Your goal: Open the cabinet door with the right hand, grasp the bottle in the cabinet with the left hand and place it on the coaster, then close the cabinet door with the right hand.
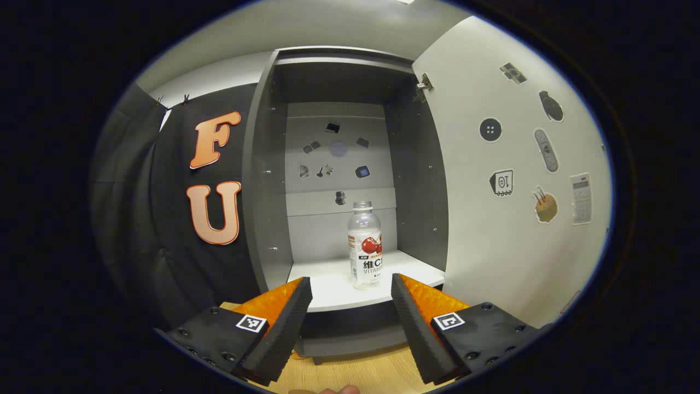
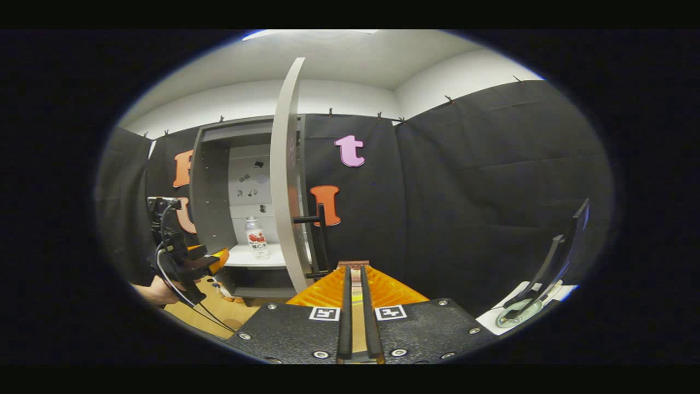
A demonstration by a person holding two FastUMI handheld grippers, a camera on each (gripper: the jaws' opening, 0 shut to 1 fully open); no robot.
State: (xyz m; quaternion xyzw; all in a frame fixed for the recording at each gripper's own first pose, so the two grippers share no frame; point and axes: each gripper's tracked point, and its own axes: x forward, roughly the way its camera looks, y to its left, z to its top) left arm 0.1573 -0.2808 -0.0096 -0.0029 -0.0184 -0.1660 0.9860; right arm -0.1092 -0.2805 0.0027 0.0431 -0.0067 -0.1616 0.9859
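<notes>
Black cloth lines the booth, and a wooden table [image 1: 350,375] runs under both views. Nearest in the left gripper view, the left gripper [image 1: 351,289] has its two fingers spread wide with nothing between them and nothing touched; it is aimed at the cabinet [image 1: 262,180] from in front of the shelf edge. One bottle [image 1: 365,244] stands upright on the white shelf [image 1: 328,284], just past the fingertips and roughly in line with the gap. One door [image 1: 508,180] is swung fully open to the right, its inner face covered with stickers; more stickers dot the back wall of the cabinet.

In the right gripper view, the right gripper [image 2: 355,271] has its fingers drawn almost together, only a thin slit between them, gripping nothing. Just beyond its tips is the door [image 2: 287,180] seen edge-on, with one dark bar handle [image 2: 321,235] on its outer side. Farther left, a hand [image 2: 156,290] holds the left gripper [image 2: 210,258] before the shelf, near the bottle [image 2: 256,237]. At the right edge stands one dark stand [image 2: 552,262] on a round base.
</notes>
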